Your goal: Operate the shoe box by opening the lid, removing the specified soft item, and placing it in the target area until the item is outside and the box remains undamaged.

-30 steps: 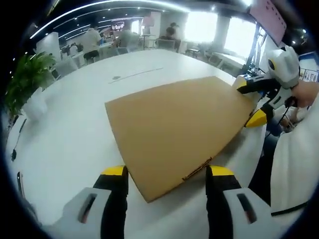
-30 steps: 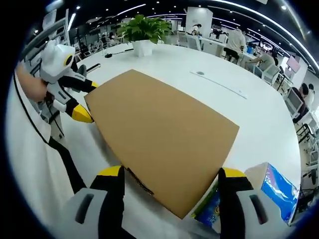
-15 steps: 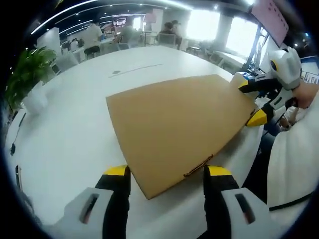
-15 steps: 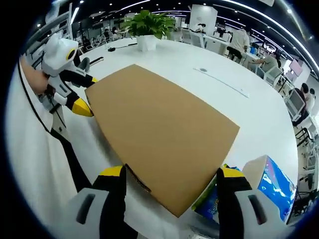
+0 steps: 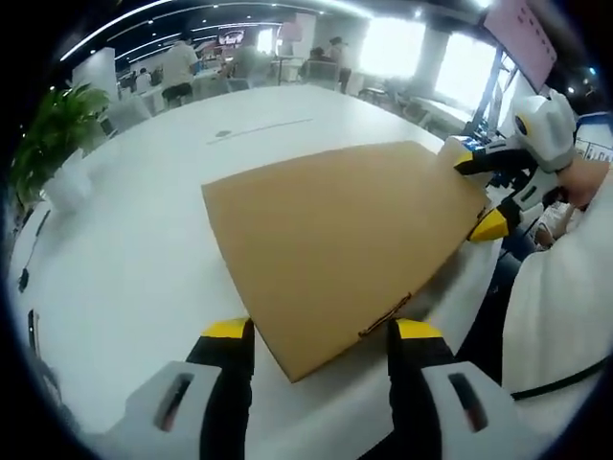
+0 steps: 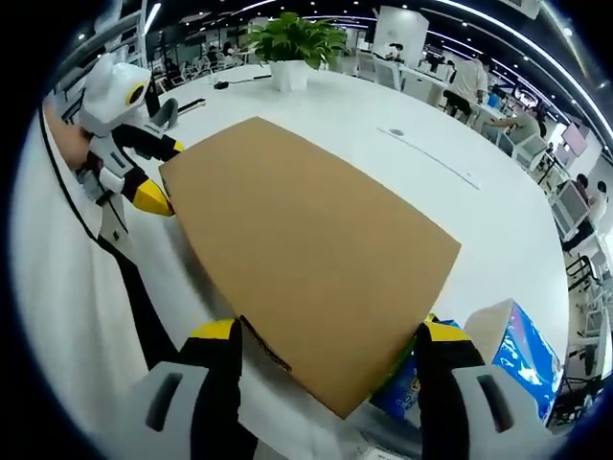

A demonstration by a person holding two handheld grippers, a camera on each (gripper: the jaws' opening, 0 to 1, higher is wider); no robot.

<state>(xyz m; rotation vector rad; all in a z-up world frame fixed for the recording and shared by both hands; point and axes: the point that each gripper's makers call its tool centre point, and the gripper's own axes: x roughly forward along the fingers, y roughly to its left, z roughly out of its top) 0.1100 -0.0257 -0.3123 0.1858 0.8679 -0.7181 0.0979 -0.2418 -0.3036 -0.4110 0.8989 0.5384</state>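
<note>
The shoe box point(image 5: 335, 249) is seen lying shut on the white bench point(image 5: 134, 240). One open gripper point(image 5: 319, 335) is placed at each end, the other point(image 6: 326, 335) too. The lid must be lifted next.

Each view looks close over opposite ends of the cardboard lid point(image 5: 335, 240), facing the other claw across it.

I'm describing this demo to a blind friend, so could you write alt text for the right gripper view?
A flat brown cardboard shoe box lies closed on a white table, its near corner between the open jaws of the right gripper. The left gripper straddles the far corner, a blue packet lies at right, and a potted plant stands beyond.
</note>
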